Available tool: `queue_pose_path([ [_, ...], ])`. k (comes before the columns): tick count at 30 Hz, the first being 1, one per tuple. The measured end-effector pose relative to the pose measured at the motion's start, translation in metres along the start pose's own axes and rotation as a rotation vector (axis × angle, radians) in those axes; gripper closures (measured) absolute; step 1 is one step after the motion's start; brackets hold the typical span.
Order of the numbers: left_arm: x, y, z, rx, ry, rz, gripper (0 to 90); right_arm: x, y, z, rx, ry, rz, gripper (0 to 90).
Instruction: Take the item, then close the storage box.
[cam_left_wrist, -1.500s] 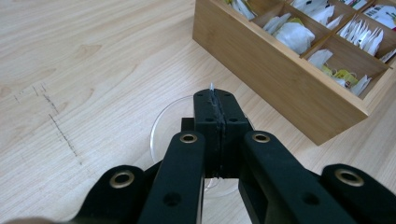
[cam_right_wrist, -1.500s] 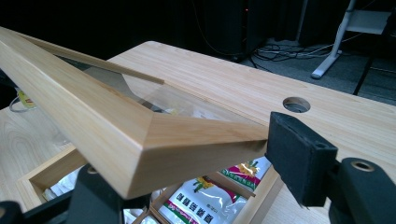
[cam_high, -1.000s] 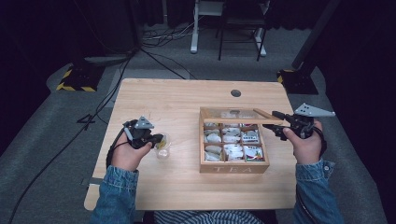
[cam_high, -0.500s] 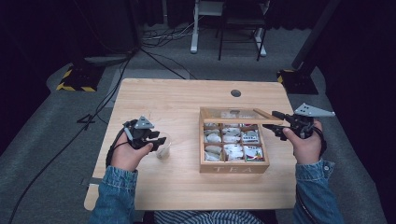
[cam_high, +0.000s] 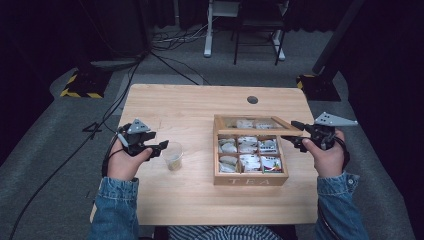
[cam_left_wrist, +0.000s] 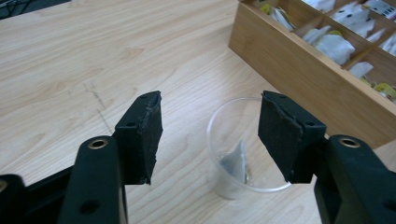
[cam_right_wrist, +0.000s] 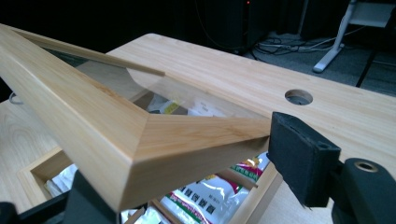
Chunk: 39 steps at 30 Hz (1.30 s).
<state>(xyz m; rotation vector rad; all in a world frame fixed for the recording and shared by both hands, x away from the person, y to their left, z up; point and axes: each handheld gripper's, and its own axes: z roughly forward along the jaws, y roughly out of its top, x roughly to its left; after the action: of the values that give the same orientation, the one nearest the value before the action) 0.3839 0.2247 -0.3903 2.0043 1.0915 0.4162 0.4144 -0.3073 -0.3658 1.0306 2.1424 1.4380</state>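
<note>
A clear plastic cup stands on the table left of the wooden tea box. A tea bag lies inside the cup. My left gripper hovers just left of the cup; its jaws have just been opening and hold nothing. In the left gripper view the gripper frames the cup's rim without touching it. My right gripper is shut on the corner of the box's glass-paned lid and holds it raised. In the right gripper view one pad presses the lid frame.
The box compartments hold several tea bags. A cable hole sits in the table's far side. The table has bare wood behind and left of the cup. Cables and a chair base lie on the floor beyond.
My left gripper's jaws have spread apart by the cup, and the hand has drawn slightly back to the left. The right hand and the lid have not moved.
</note>
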Motion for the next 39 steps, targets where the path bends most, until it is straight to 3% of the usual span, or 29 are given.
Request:
queue_pose_path([
  [16, 0.039, -0.025, 0.013, 0.017, 0.114, -0.053, 35.6, 0.005, -0.003, -0.006, 0.058, -0.014, -0.005, 39.5],
  [31, 0.054, -0.047, 0.036, 0.102, 0.146, -0.083, 32.9, 0.01, -0.007, -0.01, 0.148, -0.013, -0.022, 38.5],
  [39, 0.055, -0.053, 0.044, 0.131, 0.137, -0.086, 32.4, 0.014, -0.01, -0.01, 0.175, -0.01, -0.021, 38.8],
])
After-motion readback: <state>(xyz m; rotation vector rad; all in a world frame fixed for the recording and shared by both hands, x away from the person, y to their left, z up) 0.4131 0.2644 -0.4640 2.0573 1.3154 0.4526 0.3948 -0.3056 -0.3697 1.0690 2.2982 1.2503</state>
